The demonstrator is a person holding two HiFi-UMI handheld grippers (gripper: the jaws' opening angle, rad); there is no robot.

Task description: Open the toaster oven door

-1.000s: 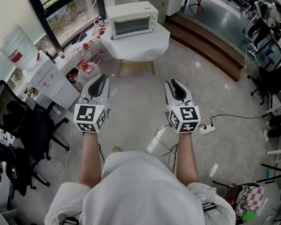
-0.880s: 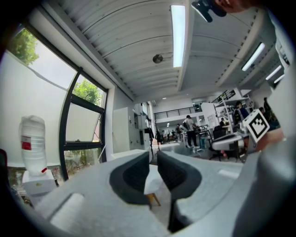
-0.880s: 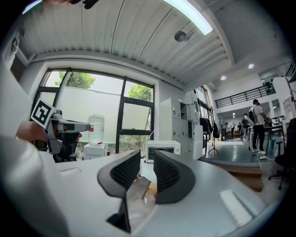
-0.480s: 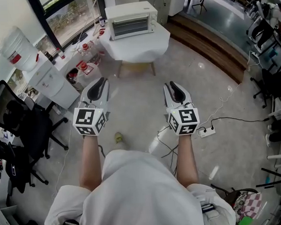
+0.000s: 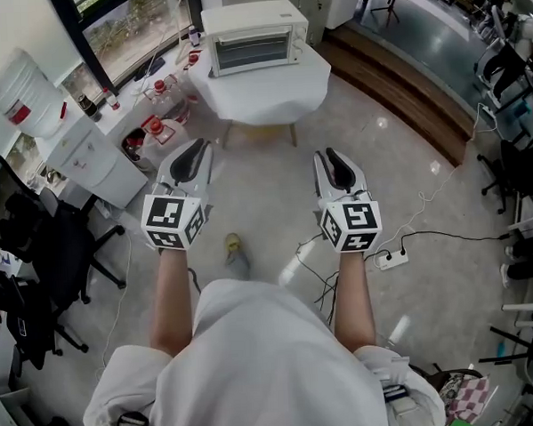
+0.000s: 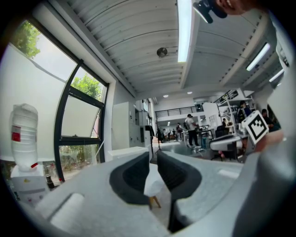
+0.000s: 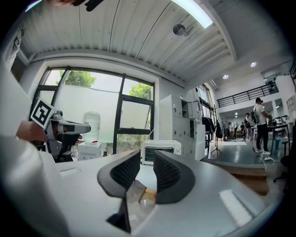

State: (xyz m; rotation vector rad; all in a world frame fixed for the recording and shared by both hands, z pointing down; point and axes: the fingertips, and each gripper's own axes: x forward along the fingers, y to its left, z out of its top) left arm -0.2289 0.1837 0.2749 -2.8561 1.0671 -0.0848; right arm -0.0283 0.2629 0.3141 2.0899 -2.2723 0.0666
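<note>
A white toaster oven (image 5: 255, 37) with its glass door shut stands on a white-clothed table (image 5: 264, 87) at the top of the head view. My left gripper (image 5: 192, 154) and right gripper (image 5: 336, 159) are held side by side in the air above the floor, well short of the table. In the left gripper view my left gripper (image 6: 153, 159) shows a narrow gap with nothing in it, and the table's cloth (image 6: 152, 185) lies beyond. In the right gripper view my right gripper (image 7: 147, 159) stands a little wider, also empty, with the oven (image 7: 160, 152) far ahead.
A water dispenser (image 5: 76, 151) with its bottle and several red-capped bottles (image 5: 155, 129) stand at the left by the window. Black office chairs (image 5: 36, 237) fill the left side. A power strip (image 5: 392, 259) with cables lies on the floor at right. A wooden step (image 5: 403, 94) runs behind.
The person has walked forward: table and oven look a little nearer, and a foot now shows below the grippers. Both grippers keep the same pose and gap.
</note>
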